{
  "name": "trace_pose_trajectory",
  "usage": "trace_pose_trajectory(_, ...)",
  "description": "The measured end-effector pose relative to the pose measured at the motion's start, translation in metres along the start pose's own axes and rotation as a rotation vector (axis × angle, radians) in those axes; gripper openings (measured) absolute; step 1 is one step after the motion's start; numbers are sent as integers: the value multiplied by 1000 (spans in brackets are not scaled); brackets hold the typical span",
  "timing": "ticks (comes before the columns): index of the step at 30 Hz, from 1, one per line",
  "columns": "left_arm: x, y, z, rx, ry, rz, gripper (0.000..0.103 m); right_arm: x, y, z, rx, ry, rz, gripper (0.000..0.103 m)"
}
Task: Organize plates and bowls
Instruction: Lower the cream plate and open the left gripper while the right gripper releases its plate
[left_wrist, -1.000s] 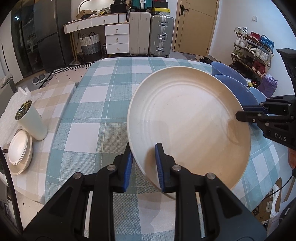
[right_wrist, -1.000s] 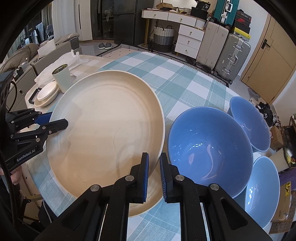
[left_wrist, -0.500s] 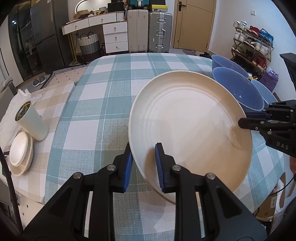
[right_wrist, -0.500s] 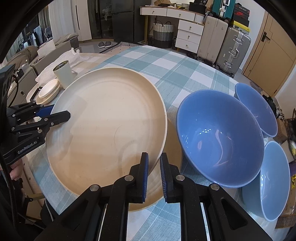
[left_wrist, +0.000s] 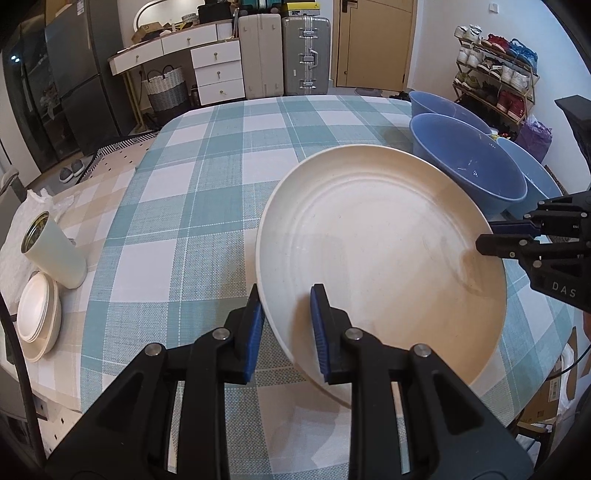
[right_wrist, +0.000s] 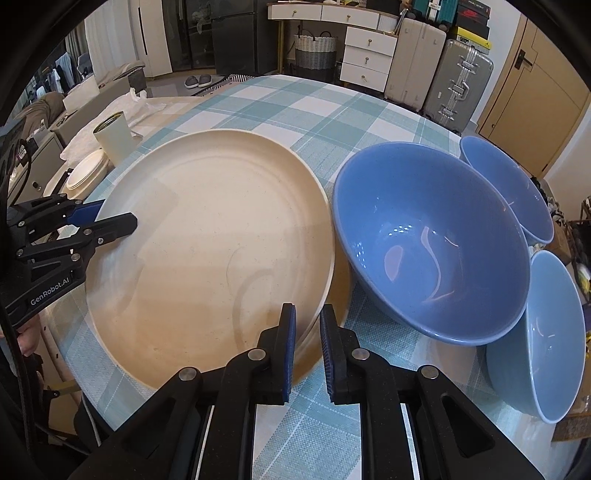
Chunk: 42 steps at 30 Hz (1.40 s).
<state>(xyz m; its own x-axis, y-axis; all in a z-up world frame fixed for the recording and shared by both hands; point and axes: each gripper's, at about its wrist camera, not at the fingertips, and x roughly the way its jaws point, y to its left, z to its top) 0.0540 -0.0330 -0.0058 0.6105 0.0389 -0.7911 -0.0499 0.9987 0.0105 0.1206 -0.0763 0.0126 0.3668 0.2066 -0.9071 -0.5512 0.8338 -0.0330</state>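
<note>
A large cream plate (left_wrist: 384, 251) (right_wrist: 210, 243) is held just above the checked tablecloth (left_wrist: 207, 206). My left gripper (left_wrist: 286, 299) is shut on the plate's near-left rim. My right gripper (right_wrist: 307, 314) is shut on the opposite rim; it shows in the left wrist view (left_wrist: 484, 240) too. A second cream plate seems to lie under it, its edge (right_wrist: 341, 291) showing. Three blue bowls stand to the right: a large one (right_wrist: 428, 247), one behind (right_wrist: 509, 192), one at the table's edge (right_wrist: 546, 343).
A stack of small white plates (left_wrist: 37, 317) and a cream cup (left_wrist: 55, 251) stand on a side table to the left. Suitcases (left_wrist: 284, 55), drawers and a shoe rack (left_wrist: 495, 70) stand beyond the table. The table's right edge is close behind the bowls.
The plate has come down lower and flatter toward the table, with both grippers still shut on its rims. The bowls have not moved.
</note>
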Motion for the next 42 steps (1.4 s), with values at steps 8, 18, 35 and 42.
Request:
trace_pose_trajectory(8,8,-9,-1,18,2,10,22,4,-2,-5,-4,17,-21,14)
trace_pose_trajectory(18,15,-14,-4,29,3,24,23,9,0,-7,-29,22,-58,15)
trace_pose_trajectory(35,28,-18,-6,51,-15,54,24,16,6,-13,-59,21,-104,17)
trace_pose_trajectory(42,30,-24,-7,79,-28,89,24,13,11,-13,-71,3,-114,17)
